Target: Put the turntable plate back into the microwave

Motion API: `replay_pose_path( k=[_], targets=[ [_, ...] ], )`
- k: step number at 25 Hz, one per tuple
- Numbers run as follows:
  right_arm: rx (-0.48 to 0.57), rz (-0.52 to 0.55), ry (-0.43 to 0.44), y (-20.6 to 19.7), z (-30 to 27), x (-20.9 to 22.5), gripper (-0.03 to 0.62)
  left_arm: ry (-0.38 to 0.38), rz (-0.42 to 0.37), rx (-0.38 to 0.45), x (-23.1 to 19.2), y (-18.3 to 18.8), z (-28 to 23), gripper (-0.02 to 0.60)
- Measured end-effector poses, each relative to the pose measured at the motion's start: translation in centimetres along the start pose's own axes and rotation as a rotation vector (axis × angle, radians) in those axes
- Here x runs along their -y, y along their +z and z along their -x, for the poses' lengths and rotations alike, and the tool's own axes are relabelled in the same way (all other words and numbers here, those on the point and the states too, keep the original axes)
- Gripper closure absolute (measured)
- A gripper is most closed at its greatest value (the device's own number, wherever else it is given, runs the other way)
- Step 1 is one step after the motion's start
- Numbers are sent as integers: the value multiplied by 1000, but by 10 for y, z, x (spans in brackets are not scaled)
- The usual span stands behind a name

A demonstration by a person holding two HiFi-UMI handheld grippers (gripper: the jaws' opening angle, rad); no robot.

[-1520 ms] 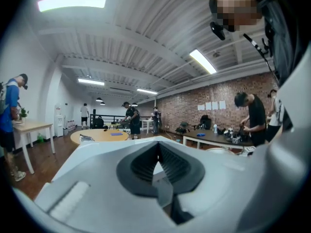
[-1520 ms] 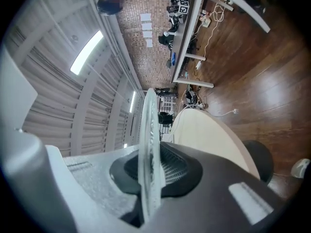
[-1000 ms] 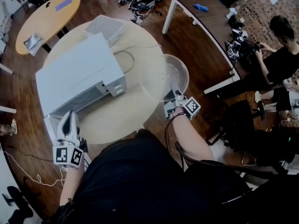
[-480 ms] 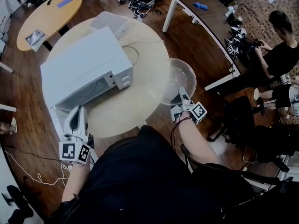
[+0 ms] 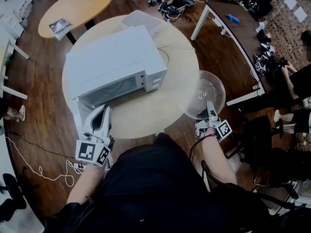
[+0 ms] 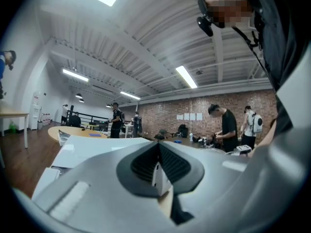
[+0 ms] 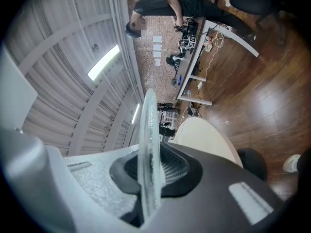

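1. Left gripper (image 5: pixel 102 114): held at the lower left of the head view, pointing at the front left corner of the white box-shaped microwave oven (image 5: pixel 114 62). In the left gripper view the 2 jaws of this gripper (image 6: pixel 158 171) stand narrow, nearly together, with a thin white edge between the pads. The head view places that edge at the open white microwave door (image 5: pixel 83 113), which swings out from the oven's left side.

2. Microwave: sits on the round pale-topped table (image 5: pixel 141 115), with its dark cavity opening facing the person. A shallow white tray-like box (image 5: pixel 141 19) lies just behind it on the same table.

3. Clear round glass turntable plate (image 5: pixel 204 93): outside the oven, to the right of it and apart from it. It is held roughly flat in the air at the table's right edge, mostly over the dark wood floor (image 5: pixel 209 52).

4. Right gripper (image 5: pixel 210 108): clamped on the near rim of the plate. The right gripper view shows the glass (image 7: pixel 147 130) edge-on, pinched between the 2 pads of the gripper (image 7: pixel 150 178).

5. Far right: a seated person in black (image 5: pixel 301 81) at a long dark desk (image 5: pixel 233 23).
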State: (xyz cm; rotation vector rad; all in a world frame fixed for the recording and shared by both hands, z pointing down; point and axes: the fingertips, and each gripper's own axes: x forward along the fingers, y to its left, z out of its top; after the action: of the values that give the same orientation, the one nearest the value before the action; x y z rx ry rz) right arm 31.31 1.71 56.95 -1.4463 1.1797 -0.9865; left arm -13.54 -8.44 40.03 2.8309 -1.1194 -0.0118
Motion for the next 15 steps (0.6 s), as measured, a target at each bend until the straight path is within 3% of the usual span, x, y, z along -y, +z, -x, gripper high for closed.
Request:
replay_pose_path(
  k=[15],
  targets=[
    [-38,-23,11,-42,2,-5,569,-6,-29,26,-5,9,29,575]
  ],
)
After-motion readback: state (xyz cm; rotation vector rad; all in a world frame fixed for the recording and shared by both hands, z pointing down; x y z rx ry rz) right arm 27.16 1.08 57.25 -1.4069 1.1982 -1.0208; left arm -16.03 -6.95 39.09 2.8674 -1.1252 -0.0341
